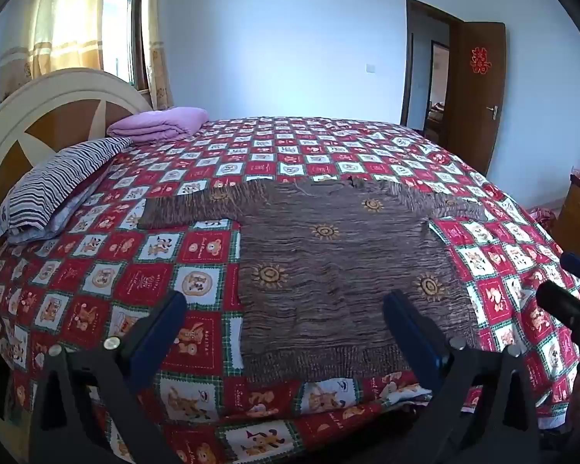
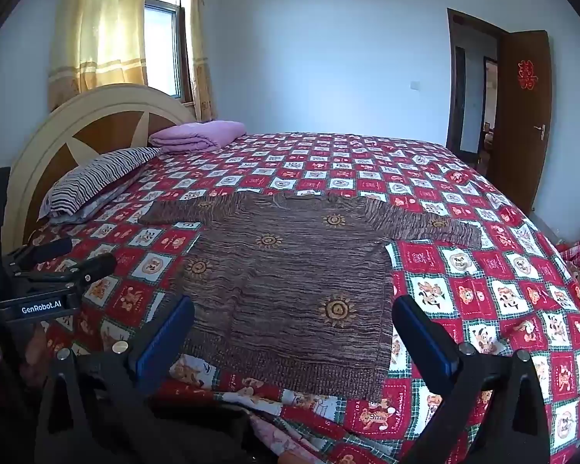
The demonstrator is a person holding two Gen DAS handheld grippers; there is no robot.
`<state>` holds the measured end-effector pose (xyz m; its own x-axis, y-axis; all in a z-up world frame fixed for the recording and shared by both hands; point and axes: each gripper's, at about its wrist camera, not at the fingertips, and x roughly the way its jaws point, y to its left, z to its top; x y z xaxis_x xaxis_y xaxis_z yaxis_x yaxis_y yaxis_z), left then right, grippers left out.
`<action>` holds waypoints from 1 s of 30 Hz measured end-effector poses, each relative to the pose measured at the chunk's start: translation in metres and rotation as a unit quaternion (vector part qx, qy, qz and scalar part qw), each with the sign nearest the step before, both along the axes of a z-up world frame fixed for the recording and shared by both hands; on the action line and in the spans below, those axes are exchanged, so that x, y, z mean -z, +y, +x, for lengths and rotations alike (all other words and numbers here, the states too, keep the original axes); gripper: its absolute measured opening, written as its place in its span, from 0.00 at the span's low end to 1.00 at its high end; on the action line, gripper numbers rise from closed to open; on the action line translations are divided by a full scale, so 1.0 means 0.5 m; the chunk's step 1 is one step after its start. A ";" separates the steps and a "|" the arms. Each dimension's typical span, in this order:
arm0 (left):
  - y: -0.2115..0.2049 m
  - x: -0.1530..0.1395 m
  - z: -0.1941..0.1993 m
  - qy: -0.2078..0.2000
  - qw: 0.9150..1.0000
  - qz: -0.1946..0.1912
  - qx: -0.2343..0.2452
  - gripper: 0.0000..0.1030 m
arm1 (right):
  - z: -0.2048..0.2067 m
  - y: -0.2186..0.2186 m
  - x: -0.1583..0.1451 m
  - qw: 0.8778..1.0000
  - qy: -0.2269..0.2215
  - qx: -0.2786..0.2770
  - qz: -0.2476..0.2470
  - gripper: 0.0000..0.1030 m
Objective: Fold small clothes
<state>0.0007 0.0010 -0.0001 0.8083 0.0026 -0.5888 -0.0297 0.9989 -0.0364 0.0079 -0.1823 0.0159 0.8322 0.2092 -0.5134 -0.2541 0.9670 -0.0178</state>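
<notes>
A small brown knit sweater (image 1: 328, 263) with orange sun motifs lies flat on the bed, both sleeves spread out sideways, hem towards me. It also shows in the right wrist view (image 2: 290, 282). My left gripper (image 1: 286, 305) is open and empty, held above the hem at the near edge of the bed. My right gripper (image 2: 294, 313) is open and empty too, above the hem a little to the right. The right gripper's body (image 1: 572, 309) shows at the right edge of the left wrist view. The left gripper's body (image 2: 46, 282) shows at the left of the right wrist view.
The bed has a red and white checked cover (image 1: 96, 282) with cartoon bears. A striped pillow (image 1: 54, 189) and a folded purple blanket (image 1: 158, 121) lie by the round headboard (image 1: 27, 123) at the left. An open brown door (image 1: 479, 92) stands at the back right.
</notes>
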 end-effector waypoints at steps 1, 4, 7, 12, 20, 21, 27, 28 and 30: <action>0.002 0.000 0.000 0.000 1.000 0.002 0.001 1.00 | 0.000 0.002 0.000 1.000 0.001 0.001 0.001 0.99; -0.007 0.000 0.000 -0.001 1.000 0.016 -0.001 1.00 | 0.009 -0.010 0.008 1.000 0.007 0.004 0.013 0.99; -0.010 0.000 0.000 -0.003 1.000 0.016 0.000 1.00 | 0.003 -0.009 0.006 1.000 0.003 0.004 0.012 0.99; -0.008 -0.002 0.004 -0.005 1.000 0.023 0.002 1.00 | 0.011 -0.011 0.014 1.000 0.007 0.004 0.006 0.99; -0.008 -0.008 -0.001 -0.011 0.999 0.030 0.004 1.00 | 0.019 -0.013 0.023 1.000 0.016 0.005 0.006 0.99; -0.007 -0.008 0.000 -0.011 0.999 0.030 0.004 1.00 | 0.021 -0.014 0.025 1.000 0.018 0.005 0.006 0.99; -0.007 -0.007 -0.001 -0.011 0.999 0.030 0.004 1.00 | 0.022 -0.012 0.030 1.000 0.021 0.006 0.004 0.99; -0.008 -0.006 -0.001 -0.011 0.999 0.031 0.004 1.00 | 0.022 -0.011 0.031 1.000 0.022 0.006 0.004 0.99; -0.006 -0.005 -0.001 -0.012 0.999 0.031 0.003 1.00 | 0.023 -0.012 0.031 1.000 0.022 0.007 0.003 0.99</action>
<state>0.0000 -0.0020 0.0023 0.8221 0.0332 -0.5684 -0.0235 0.9994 0.0244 0.0192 -0.1882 0.0004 0.8115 0.2015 -0.5486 -0.2416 0.9704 -0.0011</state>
